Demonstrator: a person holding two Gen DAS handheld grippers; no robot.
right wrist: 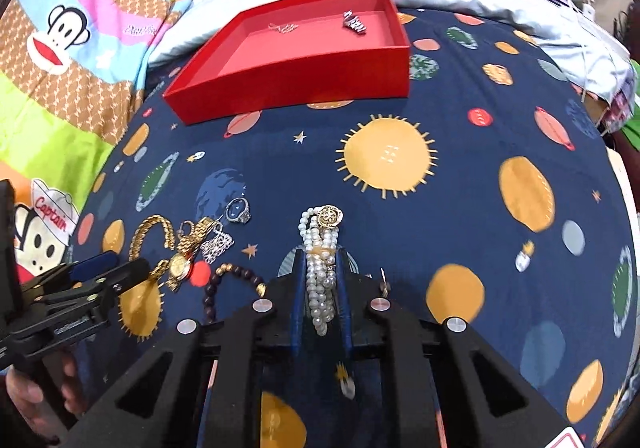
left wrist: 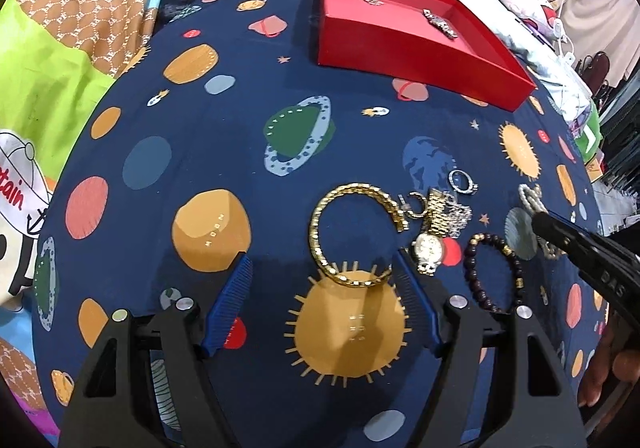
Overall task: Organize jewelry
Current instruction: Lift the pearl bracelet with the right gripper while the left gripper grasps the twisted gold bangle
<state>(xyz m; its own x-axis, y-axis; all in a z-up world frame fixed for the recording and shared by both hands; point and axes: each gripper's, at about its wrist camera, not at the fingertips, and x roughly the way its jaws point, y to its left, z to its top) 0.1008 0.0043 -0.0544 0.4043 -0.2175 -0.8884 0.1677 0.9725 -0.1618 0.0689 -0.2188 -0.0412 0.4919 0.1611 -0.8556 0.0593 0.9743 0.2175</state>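
Right gripper [right wrist: 321, 284] clamped on pearls [right wrist: 319, 280] | left gripper [left wrist: 322, 288] apart beside gold chain [left wrist: 352, 232] | tray [right wrist: 296, 84] beyond, bare sheet [right wrist: 460, 232] between.

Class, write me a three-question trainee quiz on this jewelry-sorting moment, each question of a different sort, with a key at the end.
1. True or false: the right gripper has its jaws shut on the pearl bracelet.
2. Multiple choice: how many pieces already lie in the red tray? A) none B) two C) five
3. Short answer: which piece lies between the open jaws of the left gripper?

Key
1. True; the pearl strands sit pinched between the blue pads.
2. B; a thin silver chain and a silver watch band.
3. The gold chain bracelet; the gold watch and dark bead bracelet lie outside, to the right.
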